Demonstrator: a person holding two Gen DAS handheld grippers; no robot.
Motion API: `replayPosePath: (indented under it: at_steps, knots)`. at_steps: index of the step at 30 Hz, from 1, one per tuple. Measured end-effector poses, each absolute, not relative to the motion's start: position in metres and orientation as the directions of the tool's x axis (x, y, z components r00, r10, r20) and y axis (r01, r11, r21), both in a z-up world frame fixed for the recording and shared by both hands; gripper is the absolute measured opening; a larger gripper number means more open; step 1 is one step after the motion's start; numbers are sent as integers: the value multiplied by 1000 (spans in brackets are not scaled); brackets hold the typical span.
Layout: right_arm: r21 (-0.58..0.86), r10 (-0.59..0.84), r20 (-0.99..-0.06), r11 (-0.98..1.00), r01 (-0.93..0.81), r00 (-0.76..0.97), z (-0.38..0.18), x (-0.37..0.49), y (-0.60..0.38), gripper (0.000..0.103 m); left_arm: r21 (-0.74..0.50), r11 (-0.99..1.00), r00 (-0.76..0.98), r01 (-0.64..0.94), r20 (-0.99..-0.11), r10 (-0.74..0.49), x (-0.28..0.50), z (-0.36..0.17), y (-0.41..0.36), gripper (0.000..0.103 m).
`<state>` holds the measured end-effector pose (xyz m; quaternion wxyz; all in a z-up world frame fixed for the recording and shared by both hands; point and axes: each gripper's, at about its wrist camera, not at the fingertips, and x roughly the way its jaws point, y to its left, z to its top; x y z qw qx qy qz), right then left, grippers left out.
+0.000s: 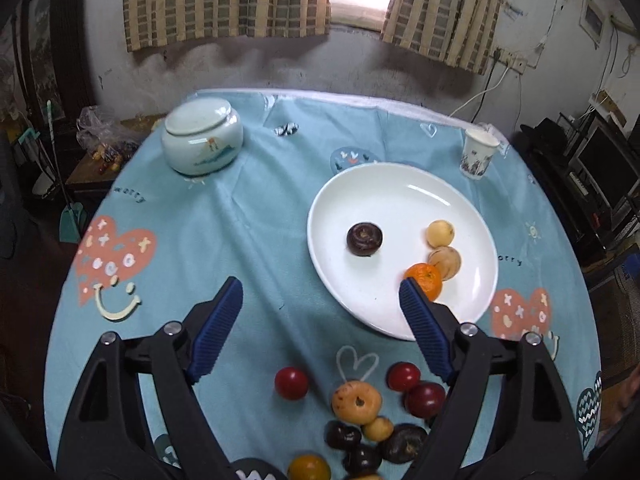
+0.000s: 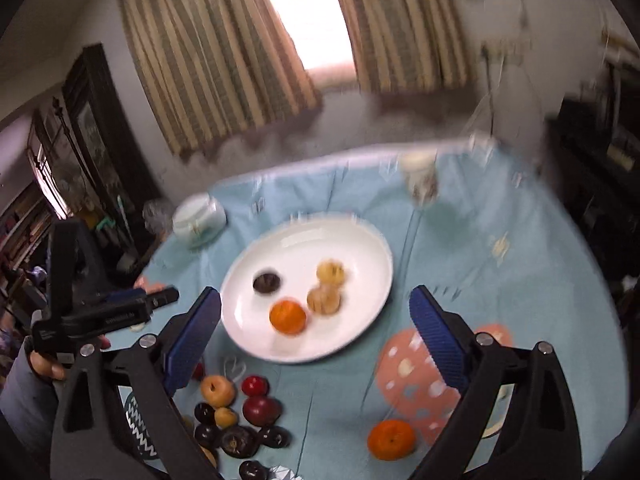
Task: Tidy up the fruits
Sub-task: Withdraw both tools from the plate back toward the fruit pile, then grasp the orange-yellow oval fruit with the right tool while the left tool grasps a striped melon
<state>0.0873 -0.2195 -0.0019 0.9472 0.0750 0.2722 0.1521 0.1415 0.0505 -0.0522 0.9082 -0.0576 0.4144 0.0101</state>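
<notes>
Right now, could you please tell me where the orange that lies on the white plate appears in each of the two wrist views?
Left wrist view: the orange sits right of centre, at the near right part of the white plate, just behind the tip of the right-hand blue pad.
Right wrist view: the orange lies near the middle, at the plate's near edge, somewhat blurred.
Shared landmark: the dark round fruit on the plate.

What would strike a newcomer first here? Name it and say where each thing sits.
The white plate right of the table's middle draws the eye first: it holds an orange, two yellowish fruits and a dark one. Next comes the loose pile of fruit on the blue tablecloth at the near edge. Both the left gripper and right gripper hang open and empty above the table.
</notes>
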Motion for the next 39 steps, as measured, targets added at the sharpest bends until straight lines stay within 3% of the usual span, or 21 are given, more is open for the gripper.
replayPosePath:
  at_steps: [3,5,7,10,15,22,24,33,37,39]
  knots:
    - [106,300,-356,954,-281,885,46,45,-212,101,-99,994,699,-52,-714,-35,121,-27,50,86]
    - [59,333,-202,943,-328,921,74,2,-206,102,-100,994,727,-38,-685,-41,106,-12,49,87]
    - [64,385,-155,923,-380,910,85,-24,-200,102,-93,995,745,-34,-666,-37,96,-1,49,88]
    - [59,498,-311,860,-507,809,76,-31,-180,102,-83,996,758,-30,-651,-31,80,8,50,89]
    - [106,561,-362,818,-566,744,53,-51,-171,102,-76,997,747,-26,-664,-31,52,1,53,89]
    - [258,476,-749,850,-460,461,-77,-34,-171,102,-47,999,642,-23,-766,-21,19,-55,63,90]
    - [292,468,-800,851,-437,376,-110,-40,-171,102,-50,998,598,-33,-801,-20,11,-74,67,90]
    - [177,349,-846,897,-405,404,-145,-18,-142,102,-39,997,495,-68,-869,0,-12,-112,74,89]
    - [15,232,-872,892,-451,431,-170,0,-115,102,-34,998,500,-45,-866,-7,-15,-109,66,90]
    - [46,252,-873,895,-444,417,-170,6,-123,102,-35,999,492,-32,-870,-15,-17,-110,61,90]
